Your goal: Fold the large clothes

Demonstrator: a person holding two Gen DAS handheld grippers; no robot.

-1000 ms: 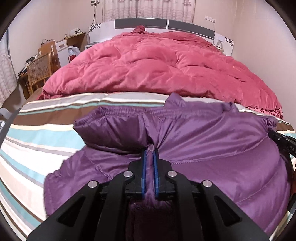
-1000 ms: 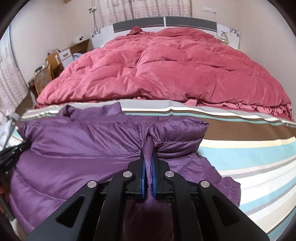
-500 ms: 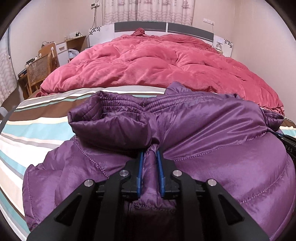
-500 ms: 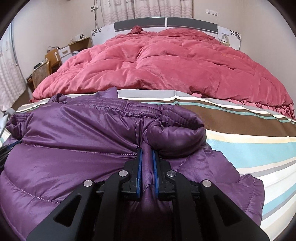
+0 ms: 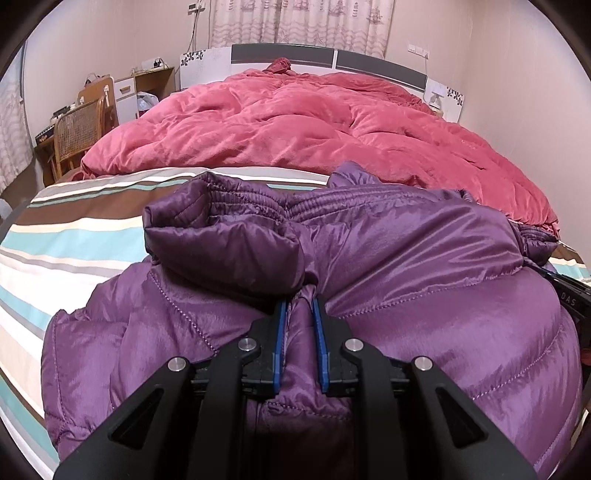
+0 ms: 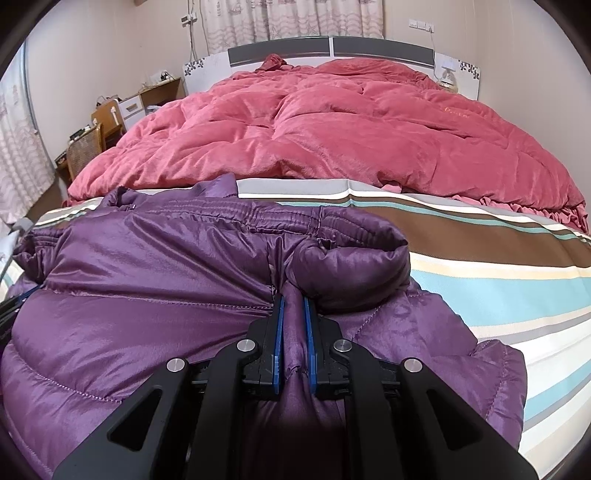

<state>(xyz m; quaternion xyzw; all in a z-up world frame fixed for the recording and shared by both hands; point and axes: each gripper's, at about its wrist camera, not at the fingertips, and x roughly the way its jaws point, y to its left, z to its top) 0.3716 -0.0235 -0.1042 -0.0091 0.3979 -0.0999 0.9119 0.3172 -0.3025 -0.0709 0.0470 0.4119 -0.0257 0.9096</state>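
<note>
Now purple jacket [image 5: 424,266] fabric pinched inside each clenched tool [image 5: 299,314] [image 6: 293,312], on striped bed [image 6: 498,273].

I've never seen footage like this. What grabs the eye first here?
A shiny purple puffer jacket fills the foreground, lying on the striped bedsheet. The left gripper and the right gripper each pinch a fold of it. Behind it, a big red quilt covers the bed.

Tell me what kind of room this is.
A bedroom in a home, most likely. A wide bed with a grey headboard carries a pink quilt over a striped sheet, and curtains hang behind it.
</note>
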